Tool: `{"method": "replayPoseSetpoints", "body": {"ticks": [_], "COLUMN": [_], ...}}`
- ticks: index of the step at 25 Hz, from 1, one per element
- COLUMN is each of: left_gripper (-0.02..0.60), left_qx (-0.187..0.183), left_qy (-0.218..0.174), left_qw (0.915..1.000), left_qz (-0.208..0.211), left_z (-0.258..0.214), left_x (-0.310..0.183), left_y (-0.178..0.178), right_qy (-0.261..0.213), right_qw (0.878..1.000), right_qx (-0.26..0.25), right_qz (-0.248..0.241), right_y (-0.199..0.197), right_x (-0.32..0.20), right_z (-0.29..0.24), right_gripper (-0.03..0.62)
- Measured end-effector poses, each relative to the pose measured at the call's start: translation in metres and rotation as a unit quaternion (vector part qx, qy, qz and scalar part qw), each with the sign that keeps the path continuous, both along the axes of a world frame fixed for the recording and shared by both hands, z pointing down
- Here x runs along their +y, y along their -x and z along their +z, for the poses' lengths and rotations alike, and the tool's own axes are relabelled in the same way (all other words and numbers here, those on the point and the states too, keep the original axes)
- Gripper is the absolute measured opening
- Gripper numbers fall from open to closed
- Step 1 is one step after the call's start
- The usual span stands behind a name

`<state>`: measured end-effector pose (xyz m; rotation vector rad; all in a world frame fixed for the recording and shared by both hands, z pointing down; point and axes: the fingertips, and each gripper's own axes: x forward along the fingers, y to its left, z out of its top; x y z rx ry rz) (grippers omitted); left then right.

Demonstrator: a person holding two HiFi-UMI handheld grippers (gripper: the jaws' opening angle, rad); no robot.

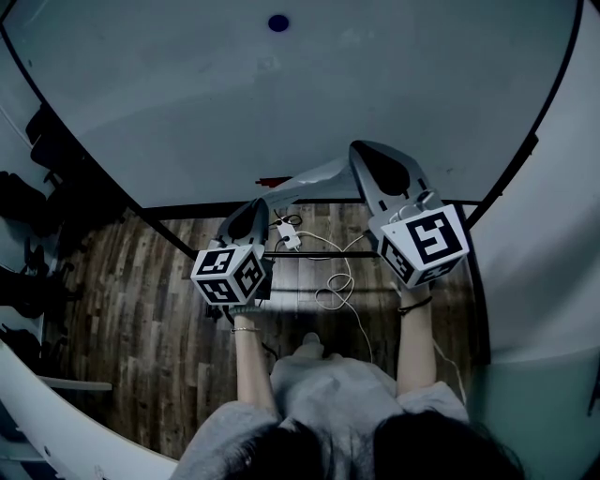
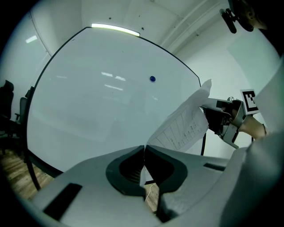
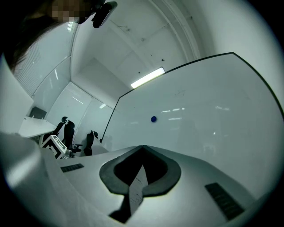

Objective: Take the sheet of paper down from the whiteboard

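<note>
The sheet of paper [image 1: 314, 178] is off the whiteboard [image 1: 281, 103] and hangs stretched between my two grippers in front of it. My left gripper [image 1: 262, 202] is shut on its left edge; in the left gripper view the jaws [image 2: 144, 148] pinch the paper, and the printed sheet [image 2: 184, 126] bends away to the right gripper [image 2: 218, 119]. My right gripper [image 1: 356, 150] is shut on the other edge, where a strip of paper [image 3: 137, 186] shows between the closed jaws [image 3: 143, 147]. A blue magnet [image 1: 278, 22] stays alone on the board.
The whiteboard's dark lower frame [image 1: 309, 203] runs just under the grippers. White cables and a plug [image 1: 333, 281] lie on the wooden floor [image 1: 141, 319]. Dark office chairs [image 1: 37, 141] stand at the left, and a white wall [image 1: 553, 234] is at the right.
</note>
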<state>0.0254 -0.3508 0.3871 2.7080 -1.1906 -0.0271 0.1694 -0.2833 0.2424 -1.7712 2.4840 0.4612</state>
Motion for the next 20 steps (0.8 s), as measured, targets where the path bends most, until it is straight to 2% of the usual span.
{"method": "replayPoseSetpoints", "body": {"ticks": [8, 20], "left_gripper": [0.006, 0.006], "left_qx": [-0.005, -0.007], "left_qy": [-0.015, -0.019], "left_qw": [0.9999, 0.9998], "left_qz": [-0.005, -0.003], "left_z": [-0.009, -0.009], "left_x": [0.001, -0.005], "left_y": [-0.002, -0.005], "right_qy": [0.001, 0.01], "right_qw": [1.0, 1.0], "right_qx": [0.005, -0.013], "right_qz": [0.008, 0.005], "right_y": [-0.008, -0.015], "right_x": [-0.001, -0.006], "right_z": [0.001, 0.008], "right_gripper": [0.001, 0.001]}}
